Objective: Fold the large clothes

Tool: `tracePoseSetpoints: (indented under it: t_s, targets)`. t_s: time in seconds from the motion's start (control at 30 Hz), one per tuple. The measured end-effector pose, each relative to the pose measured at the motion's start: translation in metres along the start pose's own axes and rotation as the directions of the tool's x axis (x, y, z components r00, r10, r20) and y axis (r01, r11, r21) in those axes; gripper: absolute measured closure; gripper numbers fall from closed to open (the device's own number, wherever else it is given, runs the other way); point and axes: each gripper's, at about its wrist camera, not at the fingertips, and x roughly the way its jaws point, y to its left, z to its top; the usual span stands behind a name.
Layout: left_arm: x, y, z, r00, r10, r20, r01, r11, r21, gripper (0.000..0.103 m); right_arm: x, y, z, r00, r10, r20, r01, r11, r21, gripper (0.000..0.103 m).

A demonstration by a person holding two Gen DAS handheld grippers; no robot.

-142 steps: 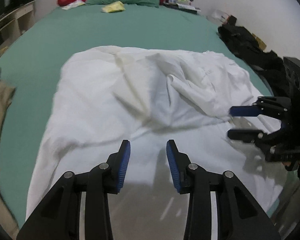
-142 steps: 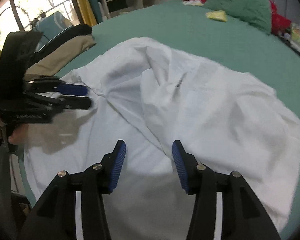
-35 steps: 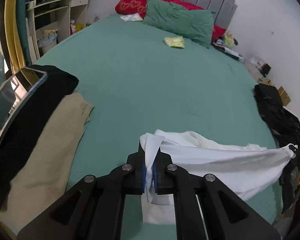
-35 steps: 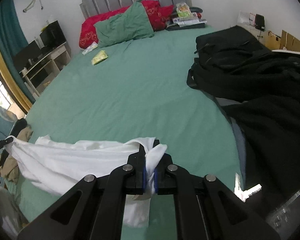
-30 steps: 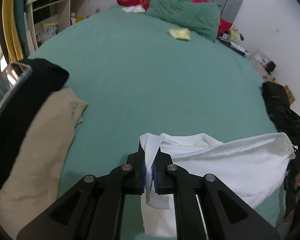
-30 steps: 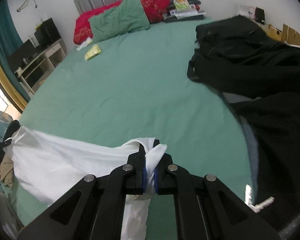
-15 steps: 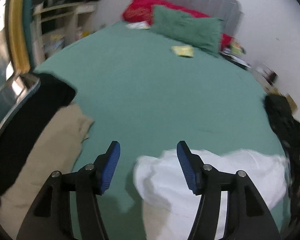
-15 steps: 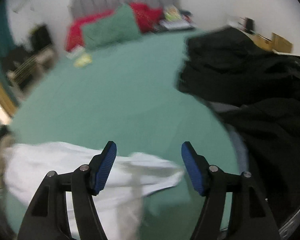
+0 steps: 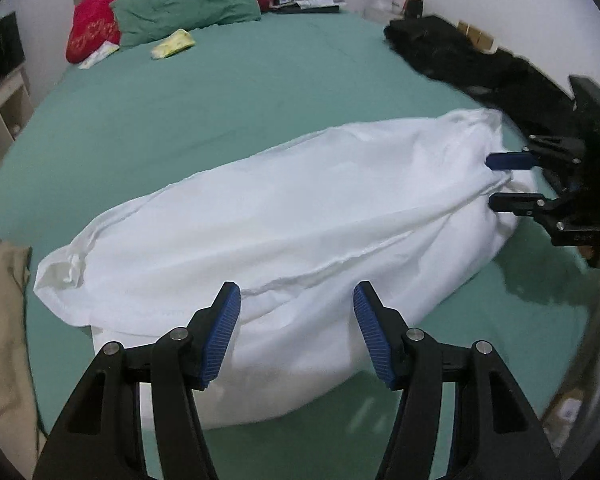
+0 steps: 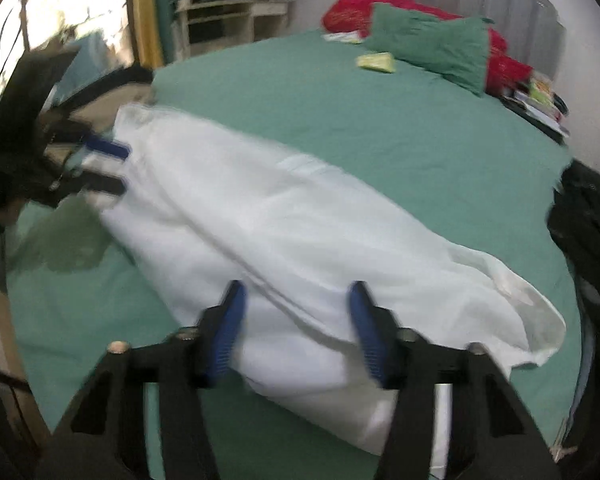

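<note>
A large white garment lies in a long puffed band across the near part of the green bed. My left gripper is open and empty, just above the garment's near edge. My right gripper is open and empty over the garment from the other side. In the left wrist view the right gripper sits at the garment's right end. In the right wrist view the left gripper sits at the garment's left end. The right wrist view is blurred.
A green pillow and a red pillow lie at the head of the bed, with a yellow packet near them. Black clothes are piled at the right edge. Beige clothing lies at the left edge.
Both grippers were shut on corners of the white garment and held it stretched above the bed. Both have opened and let go; the garment has dropped onto the bed. Both views have turned toward it.
</note>
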Motion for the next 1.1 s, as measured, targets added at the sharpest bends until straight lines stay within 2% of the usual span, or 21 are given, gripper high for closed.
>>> tracePoseSetpoints:
  t_s: [0.03,0.1,0.2,0.33,0.47,0.53,0.63,0.77,0.93,1.0,1.07,1.1]
  targets:
    - [0.001,-0.002,0.001,1.0,-0.001,-0.002,0.001,1.0,0.011,0.041,0.003,-0.002,-0.002,1.0,-0.001,-0.004,0.001,1.0,-0.009,0.073]
    - [0.001,-0.005,0.003,1.0,-0.004,0.006,0.003,0.999,0.035,0.041,0.004,-0.008,-0.001,1.0,0.01,-0.003,-0.01,1.0,-0.001,0.081]
    - [0.006,-0.006,0.015,1.0,0.019,0.013,-0.02,0.997,0.07,0.041,0.002,-0.015,0.003,1.0,0.015,0.011,-0.015,1.0,0.002,0.1]
    - [0.007,-0.012,0.024,1.0,0.011,0.015,-0.012,0.998,0.068,0.041,0.007,-0.024,0.018,0.999,0.03,0.038,-0.031,0.999,0.033,0.101]
    - [0.007,-0.01,0.038,0.999,0.028,0.032,-0.03,0.997,0.076,0.041,0.005,-0.037,0.041,0.996,0.012,0.088,-0.017,0.999,0.05,0.101]
    - [0.015,-0.006,0.043,0.999,0.041,0.008,-0.042,0.996,0.08,0.041,0.01,-0.046,0.055,0.995,0.001,0.101,-0.006,0.999,0.046,0.101]
    - [0.033,0.009,0.056,0.995,-0.009,-0.095,0.012,0.999,0.032,0.041,0.025,-0.06,0.076,0.995,0.008,0.102,-0.012,0.999,0.04,0.101]
    - [0.037,0.04,0.074,0.994,-0.062,-0.086,0.057,0.997,-0.054,0.041,0.052,-0.081,0.102,0.997,-0.015,0.077,0.013,1.0,0.028,0.101]
    - [0.053,0.069,0.086,0.992,0.018,-0.121,-0.026,0.998,-0.063,0.041,0.085,-0.118,0.12,0.997,-0.066,0.042,0.06,0.988,0.14,0.101]
    - [0.057,0.077,0.087,0.991,0.071,-0.117,-0.077,0.996,-0.054,0.041,0.099,-0.125,0.122,0.996,-0.091,-0.025,0.094,0.983,0.158,0.1]
    - [0.062,0.085,0.089,0.984,0.132,-0.124,-0.138,0.989,-0.048,0.041,0.101,-0.126,0.118,0.989,-0.136,-0.052,0.142,0.98,0.14,0.088]
    - [0.064,0.09,0.088,0.98,0.15,-0.129,-0.158,0.986,-0.051,0.041,0.098,-0.128,0.115,0.987,-0.153,-0.055,0.16,0.977,0.142,0.066]
